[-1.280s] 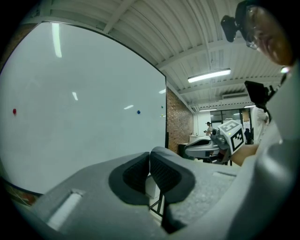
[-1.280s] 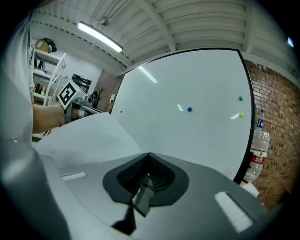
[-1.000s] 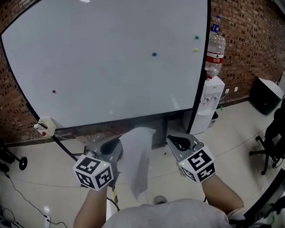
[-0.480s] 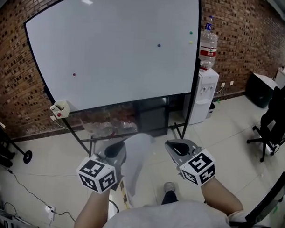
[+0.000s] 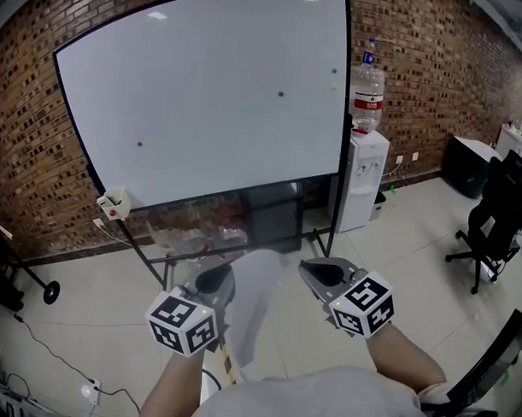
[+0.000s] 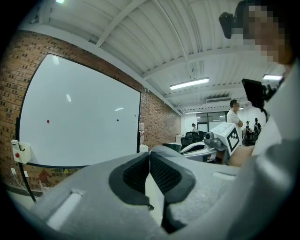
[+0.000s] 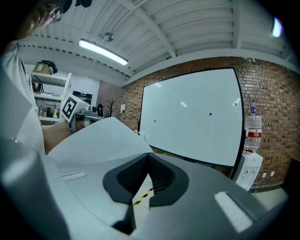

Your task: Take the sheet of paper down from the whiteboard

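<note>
paper [image 5: 257, 314] hangs clamped by left hand-held gripper [image 5: 220, 275] and right hand-held gripper [image 5: 308, 267].

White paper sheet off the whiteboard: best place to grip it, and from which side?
Upper side edges, pinched edge-on from either side, probably as the left gripper and right gripper hold it now. The thin white paper sheet is limp and droops between them, so two high grips should keep it spread.

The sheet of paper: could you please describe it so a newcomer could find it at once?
Nearer than the big whiteboard by the brick wall, two tongs reach out over the pale floor. Between the left tongs and the right tongs hangs the sheet of paper: plain white, curling, the only loose, limp thing there.
</note>
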{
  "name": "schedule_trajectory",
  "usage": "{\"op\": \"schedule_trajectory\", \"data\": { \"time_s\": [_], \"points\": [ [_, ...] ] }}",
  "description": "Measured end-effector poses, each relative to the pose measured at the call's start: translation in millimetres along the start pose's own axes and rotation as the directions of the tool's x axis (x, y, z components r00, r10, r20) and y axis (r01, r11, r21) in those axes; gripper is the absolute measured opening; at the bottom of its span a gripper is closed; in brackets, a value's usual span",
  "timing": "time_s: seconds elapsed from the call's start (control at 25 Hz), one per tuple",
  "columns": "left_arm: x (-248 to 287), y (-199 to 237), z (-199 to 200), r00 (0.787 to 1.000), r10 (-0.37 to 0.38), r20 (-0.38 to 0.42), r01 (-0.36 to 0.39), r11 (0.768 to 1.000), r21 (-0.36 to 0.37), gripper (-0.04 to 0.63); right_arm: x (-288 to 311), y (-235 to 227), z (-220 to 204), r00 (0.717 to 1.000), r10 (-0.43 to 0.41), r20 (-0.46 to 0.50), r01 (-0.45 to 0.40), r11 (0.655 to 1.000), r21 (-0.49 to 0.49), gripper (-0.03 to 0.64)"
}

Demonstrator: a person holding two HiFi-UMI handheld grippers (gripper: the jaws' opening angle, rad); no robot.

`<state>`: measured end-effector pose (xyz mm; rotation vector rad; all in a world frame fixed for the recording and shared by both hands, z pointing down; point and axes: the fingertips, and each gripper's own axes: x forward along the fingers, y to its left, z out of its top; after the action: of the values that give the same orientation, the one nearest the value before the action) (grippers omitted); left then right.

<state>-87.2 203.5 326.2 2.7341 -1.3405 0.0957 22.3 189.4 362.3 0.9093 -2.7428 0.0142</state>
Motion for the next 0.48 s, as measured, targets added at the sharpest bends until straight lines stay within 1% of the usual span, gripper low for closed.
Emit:
{"op": "schedule_trajectory", "data": {
  "time_s": [0.32, 0.48],
  "points": [
    [4.2, -21.3, 1.6, 1.0, -0.013, -0.009, 0.013, 1.0, -0.001, 0.002, -12.9, 1.3, 0.5, 1.0, 0.021, -0.012, -0.021, 1.0, -0.011, 0.002],
    [-1.5, -23.0, -1.8, 1.0, -0.016, -0.013, 0.016, 1.0, 0.002, 0.003, -11.1, 9.5, 0.7, 1.0, 0.027, -0.012, -0.027, 0.999, -0.021, 0.002]
  ]
}}
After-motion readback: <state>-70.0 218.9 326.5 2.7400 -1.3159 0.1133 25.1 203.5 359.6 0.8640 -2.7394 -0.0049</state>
